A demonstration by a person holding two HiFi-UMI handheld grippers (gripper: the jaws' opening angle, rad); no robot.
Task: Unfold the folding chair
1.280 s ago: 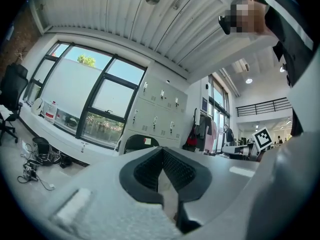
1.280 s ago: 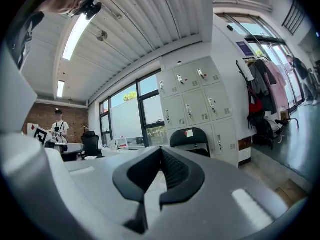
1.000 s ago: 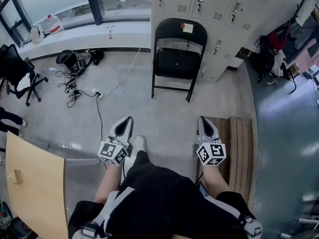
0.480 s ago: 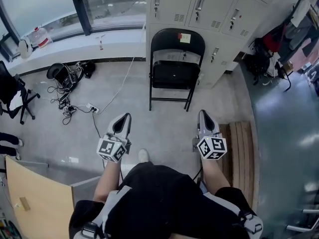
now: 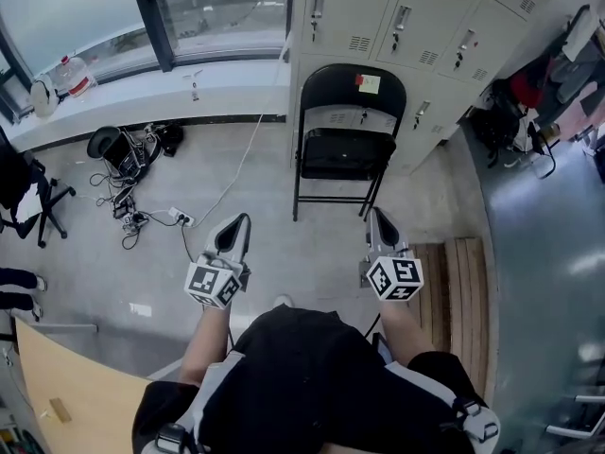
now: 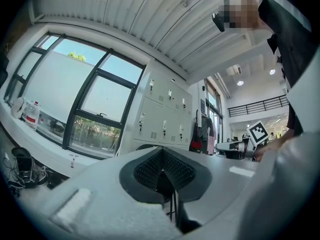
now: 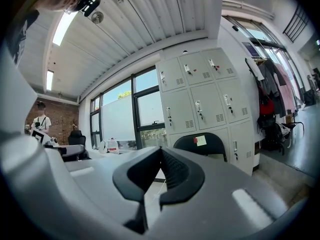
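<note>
A black folding chair [image 5: 348, 140] stands in front of the grey lockers [image 5: 397, 26], with a yellow note and a red sticker on its backrest. Its seat looks tipped up steeply. Both grippers are held out side by side short of the chair, touching nothing. My left gripper [image 5: 238, 223] is shut and empty, to the left of the chair's front legs. My right gripper [image 5: 378, 218] is shut and empty, just short of the chair's right front leg. The left gripper view has the shut left gripper [image 6: 161, 153] hiding most of the chair. Beyond the right gripper [image 7: 161, 151], the chair's backrest [image 7: 207, 143] shows.
A wooden slatted pallet [image 5: 458, 291] lies on the floor at the right. Cables and a power strip [image 5: 142, 206] trail at the left near an office chair [image 5: 19, 183]. A light wooden board [image 5: 66, 395] is at the lower left. Bags and clothes [image 5: 529, 102] hang at the right.
The person has walked forward; both grippers, still shut, have come nearer the chair, which now sits lower and larger in the head view.
</note>
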